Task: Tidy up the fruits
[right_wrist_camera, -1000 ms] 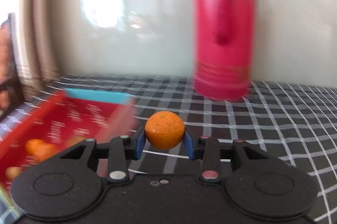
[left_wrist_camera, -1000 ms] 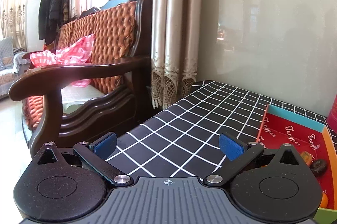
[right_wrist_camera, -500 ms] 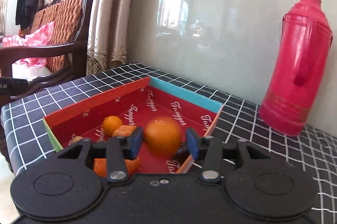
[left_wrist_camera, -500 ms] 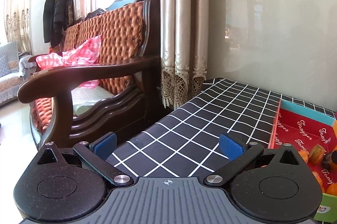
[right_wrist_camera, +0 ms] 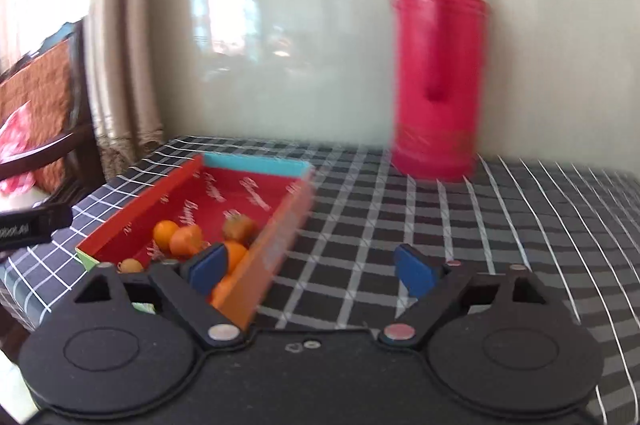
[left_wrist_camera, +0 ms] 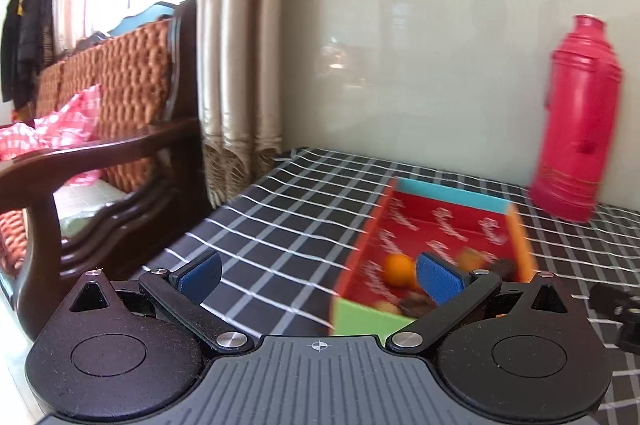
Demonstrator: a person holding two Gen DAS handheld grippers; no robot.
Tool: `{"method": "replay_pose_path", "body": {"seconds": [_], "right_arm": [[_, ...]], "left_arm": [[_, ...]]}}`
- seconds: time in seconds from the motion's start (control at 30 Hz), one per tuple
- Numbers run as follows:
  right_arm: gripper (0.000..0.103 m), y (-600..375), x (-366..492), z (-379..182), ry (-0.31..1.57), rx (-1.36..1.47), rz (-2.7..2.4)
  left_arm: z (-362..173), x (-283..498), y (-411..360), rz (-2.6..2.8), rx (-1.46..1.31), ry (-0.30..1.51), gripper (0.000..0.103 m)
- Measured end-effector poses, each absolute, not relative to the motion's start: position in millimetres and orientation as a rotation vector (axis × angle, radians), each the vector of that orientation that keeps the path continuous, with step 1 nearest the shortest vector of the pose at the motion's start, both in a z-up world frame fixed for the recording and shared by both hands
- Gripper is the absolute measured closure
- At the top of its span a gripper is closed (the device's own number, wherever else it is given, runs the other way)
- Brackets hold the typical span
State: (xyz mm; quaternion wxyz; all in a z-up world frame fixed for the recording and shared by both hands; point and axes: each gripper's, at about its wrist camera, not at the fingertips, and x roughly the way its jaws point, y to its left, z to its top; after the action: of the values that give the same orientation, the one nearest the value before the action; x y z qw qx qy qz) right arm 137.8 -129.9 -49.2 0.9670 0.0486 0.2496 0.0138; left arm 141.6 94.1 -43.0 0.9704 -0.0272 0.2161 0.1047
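Note:
The red cardboard box (right_wrist_camera: 276, 245) lies on the checked table with several small oranges (right_wrist_camera: 184, 239) inside. My right gripper (right_wrist_camera: 310, 269) hovers just right of the box's orange side wall. Its jaws are opening wide and nothing is between them; the left pad (right_wrist_camera: 206, 267) overlaps the box's near corner in the picture. In the left wrist view the same box (left_wrist_camera: 436, 225) sits ahead to the right with an orange (left_wrist_camera: 398, 268) and darker blurred fruit in it. My left gripper (left_wrist_camera: 319, 279) is open and empty, over the table left of the box.
A tall pink thermos (right_wrist_camera: 440, 73) stands against the wall behind the box; it also shows as the thermos (left_wrist_camera: 576, 121) in the left view. A wooden sofa (left_wrist_camera: 120, 145) and curtain (left_wrist_camera: 236, 45) border the table's left edge. Checked tablecloth (right_wrist_camera: 480, 225) stretches right of the box.
The right gripper let go of the orange over the box and its jaws spread wide. Both views swung; the left one now faces the box and thermos.

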Motion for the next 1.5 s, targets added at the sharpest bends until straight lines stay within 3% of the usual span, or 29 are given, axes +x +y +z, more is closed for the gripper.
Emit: {"method": "replay_pose_path", "body": {"seconds": [0.63,1.5], "right_arm": [[0.006,-132.5,18.3,-1.0,0.441,0.094,-0.046],[0.006,-132.4,7.5,0.9,0.435,0.090,-0.080]], "left_arm": [[11.3,6.5,56.2,0.132,-0.007,0.420,0.000],[17.7,0.7,41.8,0.092,0.007,0.422,0.000]]}}
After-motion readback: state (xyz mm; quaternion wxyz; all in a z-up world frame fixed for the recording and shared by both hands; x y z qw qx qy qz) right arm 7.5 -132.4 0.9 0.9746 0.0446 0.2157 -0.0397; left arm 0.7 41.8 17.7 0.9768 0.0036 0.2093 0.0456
